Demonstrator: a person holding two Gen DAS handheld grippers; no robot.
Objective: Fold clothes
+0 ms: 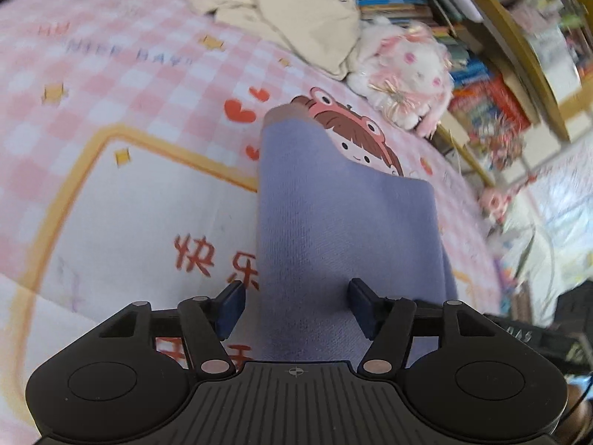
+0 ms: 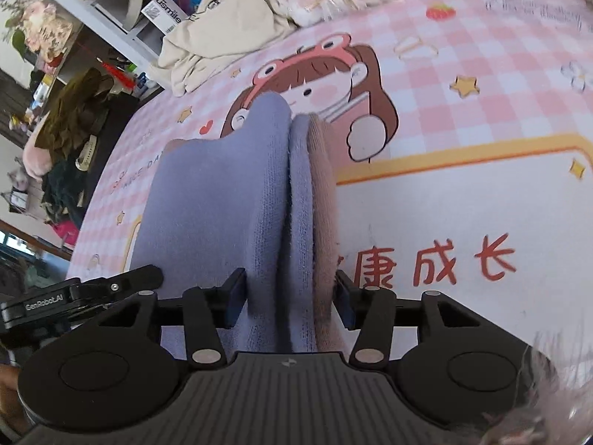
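A lavender garment [image 1: 333, 241] with a pink-brown lining stretches forward from my left gripper [image 1: 296, 306]. That gripper stands open: its left finger is clear of the cloth edge and its right finger lies against the cloth. In the right wrist view the same garment [image 2: 237, 193] is bunched into several upright folds, lavender layers and a pink-brown layer [image 2: 324, 193]. My right gripper [image 2: 291, 296] is shut on this thick bundle, which fills the whole gap. The left gripper's black body [image 2: 74, 296] shows at the left edge, close beside the bundle.
Everything rests on a bed with a pink checked cartoon sheet [image 1: 111, 111]. A crumpled cream garment [image 1: 296, 11] and a white-pink plush toy [image 1: 407, 70] lie at its far edge. Bookshelves [image 1: 481, 74] stand behind. Dark clothes [image 2: 74, 118] are heaped beside the bed.
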